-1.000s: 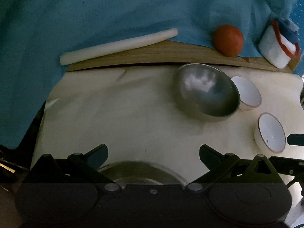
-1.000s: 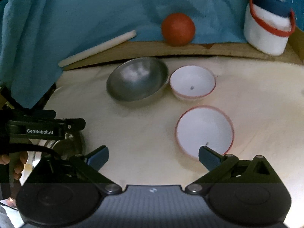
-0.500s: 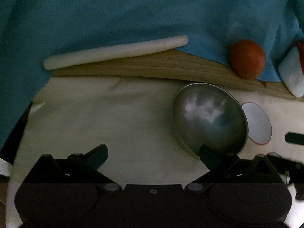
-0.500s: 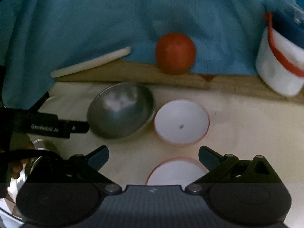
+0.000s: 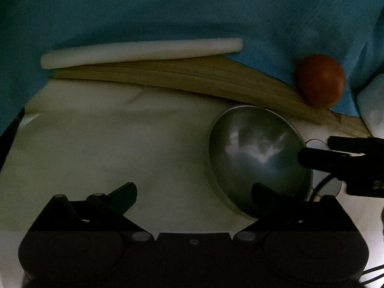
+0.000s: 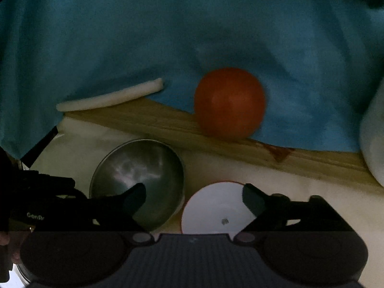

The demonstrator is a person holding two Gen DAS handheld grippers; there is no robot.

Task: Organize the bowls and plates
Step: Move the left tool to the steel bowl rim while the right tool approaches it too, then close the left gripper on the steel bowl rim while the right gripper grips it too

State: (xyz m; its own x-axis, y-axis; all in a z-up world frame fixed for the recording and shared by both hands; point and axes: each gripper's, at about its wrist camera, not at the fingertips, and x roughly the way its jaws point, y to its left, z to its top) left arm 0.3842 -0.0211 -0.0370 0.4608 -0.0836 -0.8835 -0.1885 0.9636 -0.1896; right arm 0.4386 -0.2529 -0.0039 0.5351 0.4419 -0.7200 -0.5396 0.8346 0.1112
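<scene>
A steel bowl (image 5: pixel 256 158) sits on the pale table near the back; it also shows in the right wrist view (image 6: pixel 141 168). A white bowl with a red rim (image 6: pixel 216 208) stands right of it, between my right gripper's (image 6: pixel 193 198) open fingers. My left gripper (image 5: pixel 193 193) is open and empty, its right finger in front of the steel bowl's near rim. The right gripper's body (image 5: pixel 343 163) shows at the right of the left wrist view and hides most of the white bowl there.
A white rolling pin (image 5: pixel 141 51) lies on the wooden board edge (image 5: pixel 192 74) at the back. An orange ball (image 6: pixel 229 102) rests by the blue cloth (image 6: pixel 168 36). A white container (image 6: pixel 374 132) stands at the far right.
Both grippers have moved forward toward the back of the table. The right gripper passed the nearer white bowl and now frames the farther one. The left came closer to the steel bowl.
</scene>
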